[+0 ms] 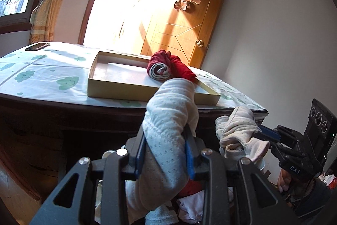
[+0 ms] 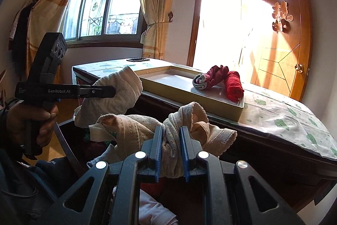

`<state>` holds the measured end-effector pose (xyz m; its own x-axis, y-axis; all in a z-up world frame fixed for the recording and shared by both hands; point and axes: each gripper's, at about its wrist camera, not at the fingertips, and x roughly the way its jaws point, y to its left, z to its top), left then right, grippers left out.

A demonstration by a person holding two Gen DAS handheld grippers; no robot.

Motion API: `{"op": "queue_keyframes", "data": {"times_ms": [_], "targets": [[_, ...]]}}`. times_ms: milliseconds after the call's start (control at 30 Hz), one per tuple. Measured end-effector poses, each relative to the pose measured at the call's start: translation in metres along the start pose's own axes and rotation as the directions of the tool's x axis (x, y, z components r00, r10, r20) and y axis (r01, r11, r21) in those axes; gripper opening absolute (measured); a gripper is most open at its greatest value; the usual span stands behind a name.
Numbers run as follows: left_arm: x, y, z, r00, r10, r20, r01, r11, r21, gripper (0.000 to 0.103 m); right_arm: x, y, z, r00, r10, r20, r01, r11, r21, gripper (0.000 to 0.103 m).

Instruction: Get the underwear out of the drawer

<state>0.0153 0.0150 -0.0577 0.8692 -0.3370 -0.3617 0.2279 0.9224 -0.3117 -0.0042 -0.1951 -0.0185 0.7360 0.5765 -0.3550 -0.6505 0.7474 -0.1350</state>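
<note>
My left gripper [image 1: 166,153] is shut on a rolled pale dotted underwear [image 1: 170,111], held up in front of the table edge; it also shows in the right wrist view [image 2: 118,90]. My right gripper [image 2: 171,149] is shut on a crumpled cream underwear [image 2: 174,130], which also shows in the left wrist view [image 1: 238,132]. Below both grippers lies the open drawer with more clothes [image 1: 193,206], partly hidden. Two rolled garments, a dark red striped one [image 1: 160,66] and a red one [image 1: 183,66], lie in a shallow cardboard tray [image 1: 118,88] on the table.
The table [image 1: 42,77] has a white cloth with green clouds and a phone [image 1: 37,46] at its far corner. Behind stand a wooden door [image 1: 189,20], a bright doorway and curtained windows [image 2: 101,10]. A white wall is to the right.
</note>
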Motion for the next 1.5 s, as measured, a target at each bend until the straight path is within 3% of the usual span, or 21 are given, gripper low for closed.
{"op": "queue_keyframes", "data": {"times_ms": [767,1500], "targets": [[-0.02,-0.009,0.008,0.995,0.044,0.094,-0.049,0.997,0.054,0.03,-0.01,0.005,0.005,0.997,0.005,0.073,-0.001,0.999,-0.053,0.018],[-0.025,-0.012,0.031,0.994,0.033,0.105,-0.04,0.997,0.069,0.03,-0.01,0.002,0.025,0.994,0.025,0.11,-0.015,0.996,-0.089,0.018]]}}
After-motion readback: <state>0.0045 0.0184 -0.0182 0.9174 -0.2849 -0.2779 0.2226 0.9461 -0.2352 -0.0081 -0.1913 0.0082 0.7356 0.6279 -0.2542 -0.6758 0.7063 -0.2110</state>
